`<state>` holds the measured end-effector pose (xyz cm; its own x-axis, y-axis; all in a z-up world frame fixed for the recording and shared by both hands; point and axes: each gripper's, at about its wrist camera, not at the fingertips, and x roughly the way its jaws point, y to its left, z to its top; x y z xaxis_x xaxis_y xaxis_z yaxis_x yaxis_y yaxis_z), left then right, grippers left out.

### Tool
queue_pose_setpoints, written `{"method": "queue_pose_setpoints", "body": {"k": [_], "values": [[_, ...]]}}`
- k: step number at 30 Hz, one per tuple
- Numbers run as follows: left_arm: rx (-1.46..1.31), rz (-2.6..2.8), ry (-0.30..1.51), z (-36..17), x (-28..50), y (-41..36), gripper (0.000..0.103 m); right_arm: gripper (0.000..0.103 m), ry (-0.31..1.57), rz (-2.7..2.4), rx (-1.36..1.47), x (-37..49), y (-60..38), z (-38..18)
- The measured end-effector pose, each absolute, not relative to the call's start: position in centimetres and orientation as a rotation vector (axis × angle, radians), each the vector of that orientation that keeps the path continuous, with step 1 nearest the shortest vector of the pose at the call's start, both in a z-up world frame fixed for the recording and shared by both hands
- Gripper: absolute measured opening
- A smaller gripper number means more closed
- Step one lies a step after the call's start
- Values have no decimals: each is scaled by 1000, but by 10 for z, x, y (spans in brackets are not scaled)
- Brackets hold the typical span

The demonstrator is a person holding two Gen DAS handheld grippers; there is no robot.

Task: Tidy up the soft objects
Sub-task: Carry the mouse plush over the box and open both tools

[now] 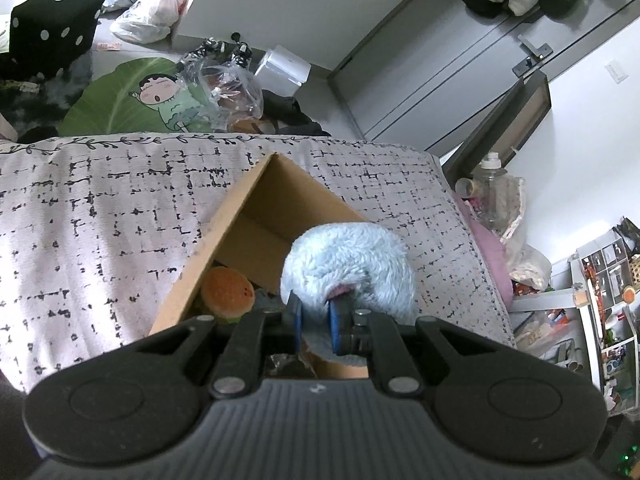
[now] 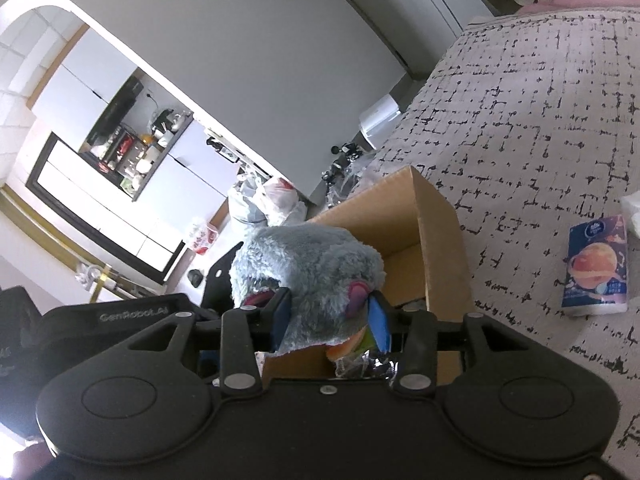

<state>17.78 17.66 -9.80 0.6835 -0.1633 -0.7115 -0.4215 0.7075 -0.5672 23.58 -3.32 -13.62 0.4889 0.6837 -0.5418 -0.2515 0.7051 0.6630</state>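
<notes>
A fluffy pale blue-grey plush toy (image 1: 348, 268) with pink patches hangs over an open cardboard box (image 1: 240, 216) that stands on a patterned bedspread (image 1: 100, 220). My left gripper (image 1: 316, 316) is shut on the plush's lower edge. My right gripper (image 2: 328, 312) is shut on the same plush (image 2: 308, 264) from the other side, above the box (image 2: 436, 240). A burger-shaped plush (image 1: 228, 292) lies inside the box by its left wall, and its edge shows in the right wrist view (image 2: 348, 348). Crinkled foil-like wrapping (image 2: 364, 364) lies in the box bottom.
A blue tissue pack (image 2: 596, 268) lies on the bedspread right of the box. Past the bed's far edge are a green leaf-shaped cushion (image 1: 132, 96), plastic bags (image 1: 148, 16) and a black dice-shaped stool (image 1: 52, 24). A plastic bottle (image 1: 490, 188) stands beside the bed on the right.
</notes>
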Motion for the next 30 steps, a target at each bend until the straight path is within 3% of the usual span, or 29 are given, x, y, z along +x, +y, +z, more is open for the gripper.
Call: {"method": "queue_pose_setpoints", "body": {"k": [6, 12, 20, 26, 30], "values": [[-754, 194, 845, -100, 194, 177, 13, 43, 891, 561, 564, 243, -41, -137], [-712, 251, 839, -91, 199, 178, 20, 48, 885, 547, 586, 243, -50, -134], [-654, 299, 846, -81, 192, 170, 48, 51, 871, 527, 609, 238, -65, -123], [-602, 318, 847, -68, 189, 155, 63, 60, 842, 475, 617, 235, -86, -110], [-555, 299, 832, -59, 186, 139, 67, 66, 830, 433, 597, 231, -100, -105]]}}
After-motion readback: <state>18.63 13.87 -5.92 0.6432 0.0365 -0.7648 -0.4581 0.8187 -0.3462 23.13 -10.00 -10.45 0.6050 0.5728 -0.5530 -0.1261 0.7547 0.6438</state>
